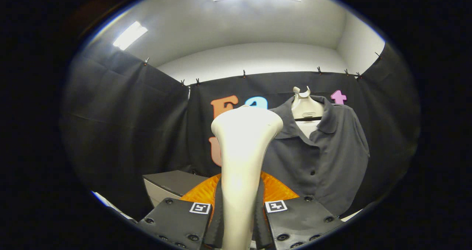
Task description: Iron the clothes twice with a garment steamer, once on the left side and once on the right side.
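Note:
My gripper (239,209) is shut on the white garment steamer (241,158), both fingers pressing its slim handle from either side. The steamer stands upright between the fingers, its wide head at the top. Beyond it and to the right hangs a dark grey button-up shirt (320,161) on a white mannequin form (305,108). The steamer head is still apart from the shirt, near the shirt's left shoulder and collar as I see it. The steamer hides part of the shirt's left edge.
An orange ribbed base (274,191) sits just behind the fingers. A grey box (167,187) stands low to the left. Black cloth walls close the booth on all sides.

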The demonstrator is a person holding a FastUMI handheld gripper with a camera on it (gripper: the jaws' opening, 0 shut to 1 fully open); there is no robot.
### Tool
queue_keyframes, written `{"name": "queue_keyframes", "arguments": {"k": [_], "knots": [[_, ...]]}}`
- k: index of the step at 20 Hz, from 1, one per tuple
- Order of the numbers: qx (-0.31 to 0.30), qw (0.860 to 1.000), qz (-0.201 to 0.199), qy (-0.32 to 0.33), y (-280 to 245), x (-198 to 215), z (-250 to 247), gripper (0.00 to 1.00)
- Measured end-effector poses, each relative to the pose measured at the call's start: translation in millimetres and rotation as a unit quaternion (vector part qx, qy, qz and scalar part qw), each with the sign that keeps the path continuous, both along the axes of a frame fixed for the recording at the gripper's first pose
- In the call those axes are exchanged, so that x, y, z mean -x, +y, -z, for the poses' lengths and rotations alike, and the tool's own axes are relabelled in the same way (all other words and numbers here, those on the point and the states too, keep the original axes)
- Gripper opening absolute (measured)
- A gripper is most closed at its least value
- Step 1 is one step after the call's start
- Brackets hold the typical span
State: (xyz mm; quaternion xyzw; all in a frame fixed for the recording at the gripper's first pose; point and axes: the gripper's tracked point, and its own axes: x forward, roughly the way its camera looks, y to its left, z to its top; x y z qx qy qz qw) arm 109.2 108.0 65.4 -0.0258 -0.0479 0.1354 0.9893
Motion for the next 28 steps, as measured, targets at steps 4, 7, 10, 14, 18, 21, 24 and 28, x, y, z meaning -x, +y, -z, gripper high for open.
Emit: {"name": "queue_keyframes", "arguments": {"k": [4, 7, 10, 14, 18, 21, 24, 28], "knots": [[0.001, 0.999, 0.033, 0.017, -37.2, -28.6, 14.1, 0.4], [-0.01, 0.998, 0.038, 0.04, -49.2, -51.9, 27.7, 0.4], [-0.007, 0.998, 0.042, 0.054, -54.8, -78.9, 38.4, 0.4], [-0.009, 0.997, 0.042, 0.068, -55.2, -105.1, 48.0, 0.4], [-0.009, 0.996, 0.046, 0.072, -57.1, -123.6, 51.8, 0.4], [-0.007, 0.996, 0.051, 0.078, -61.4, -133.1, 58.8, 0.4], [-0.006, 0.995, 0.059, 0.084, -65.4, -137.9, 66.4, 0.4], [-0.008, 0.994, 0.066, 0.086, -67.2, -135.0, 76.1, 0.4]]}}
